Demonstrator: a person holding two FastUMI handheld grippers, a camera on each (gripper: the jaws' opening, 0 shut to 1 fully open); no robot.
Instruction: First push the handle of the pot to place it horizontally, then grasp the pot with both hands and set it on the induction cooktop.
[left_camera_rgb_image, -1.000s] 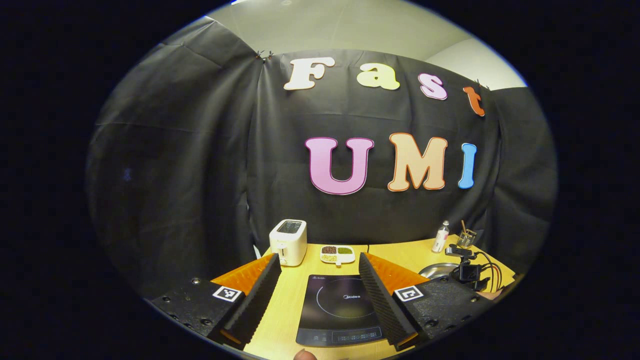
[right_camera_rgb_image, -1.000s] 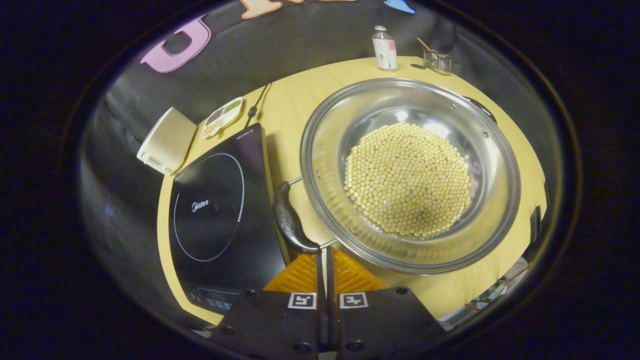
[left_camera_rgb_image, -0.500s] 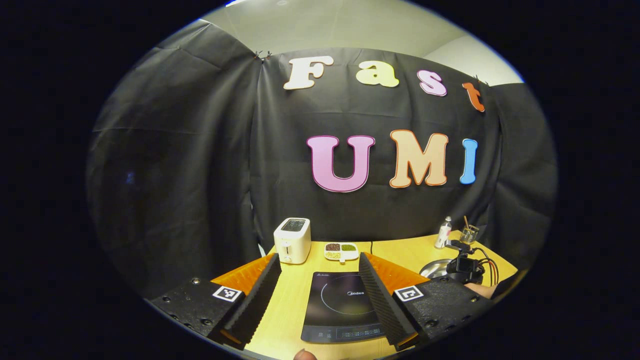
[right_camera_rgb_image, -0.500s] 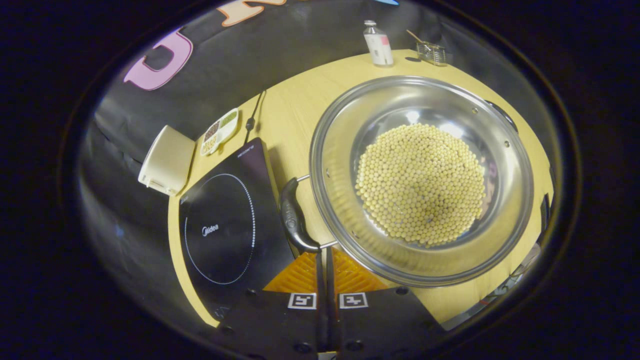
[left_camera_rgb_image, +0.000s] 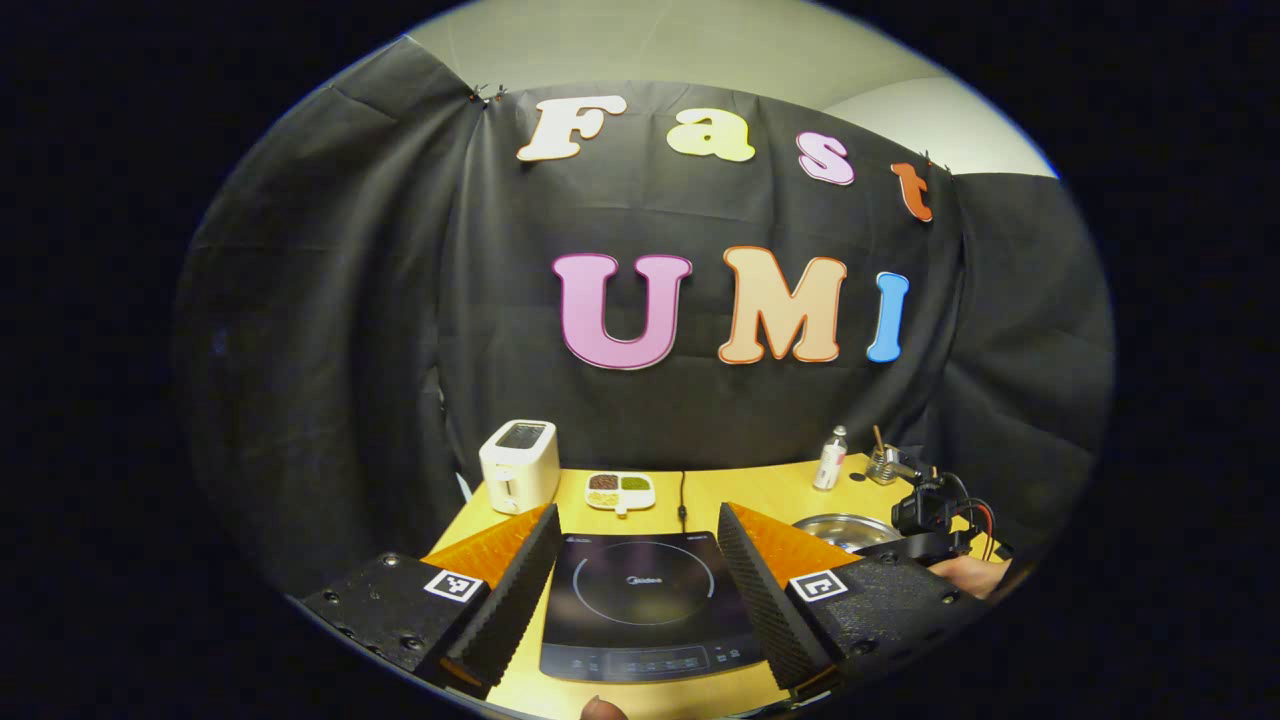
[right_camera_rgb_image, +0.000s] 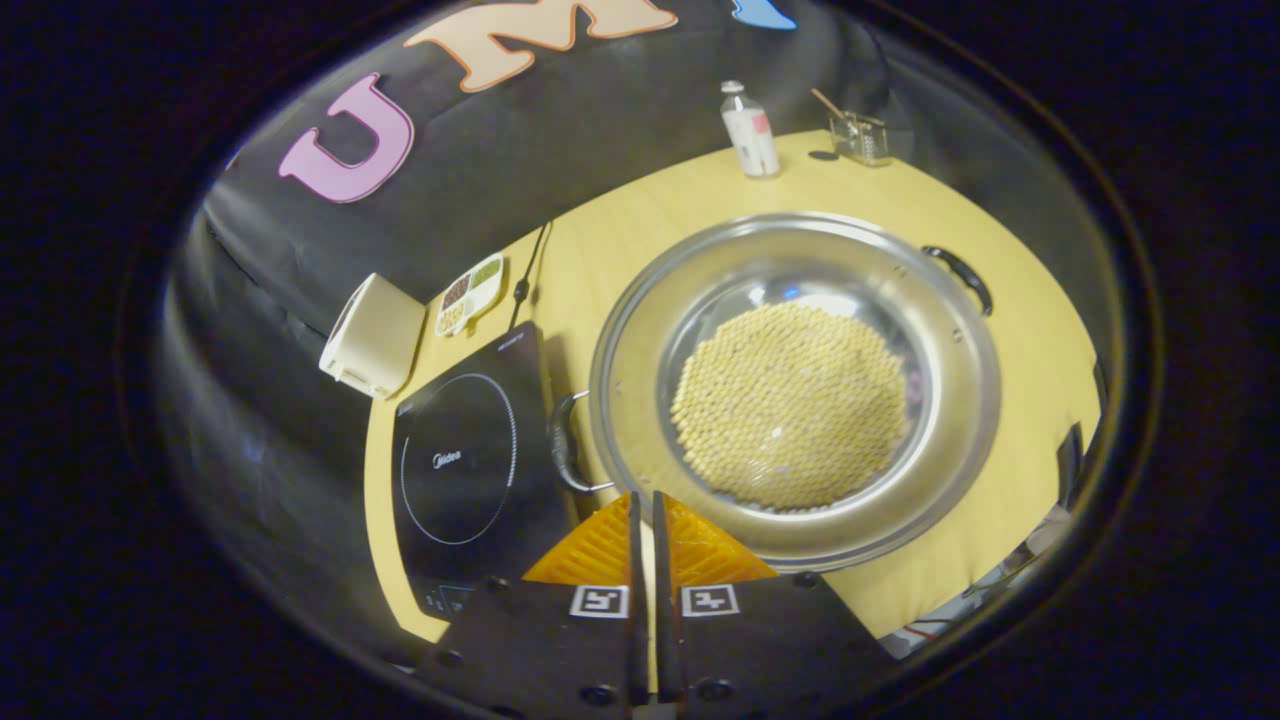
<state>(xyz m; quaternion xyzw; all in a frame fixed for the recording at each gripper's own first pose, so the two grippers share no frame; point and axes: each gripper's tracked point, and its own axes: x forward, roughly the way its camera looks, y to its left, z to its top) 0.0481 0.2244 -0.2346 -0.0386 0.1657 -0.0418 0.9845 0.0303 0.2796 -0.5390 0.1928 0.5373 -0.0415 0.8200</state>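
Note:
A wide steel pot (right_camera_rgb_image: 640, 330) full of pale beans (right_camera_rgb_image: 790, 405) stands on the wooden table (right_camera_rgb_image: 620, 240), just right of the black induction cooktop (right_camera_rgb_image: 460, 470). Its dark near handle (right_camera_rgb_image: 562, 455) lies next to the cooktop's edge; the far handle (right_camera_rgb_image: 960, 278) sits at the opposite rim. My right gripper (right_camera_rgb_image: 645, 500) is shut with nothing held, a little short of the near handle. In the left gripper view my left gripper (left_camera_rgb_image: 640, 520) hangs open above the cooktop (left_camera_rgb_image: 640, 600), with the pot (left_camera_rgb_image: 845, 528) to its right. The right gripper (left_camera_rgb_image: 930, 520) and a hand (left_camera_rgb_image: 965, 572) are over the pot.
A white toaster (right_camera_rgb_image: 372, 335), a small divided dish (right_camera_rgb_image: 470, 293) and the cooktop's cord (right_camera_rgb_image: 525, 270) stand at the back left. A bottle (right_camera_rgb_image: 750, 130) and a glass with a stick (right_camera_rgb_image: 858, 135) stand at the back right. The table's front edge is close below the pot.
My right gripper has pulled back from the pot's near handle, which now looks flatter against the rim. My left gripper has shifted right, so the cooktop now lies centred between its fingers.

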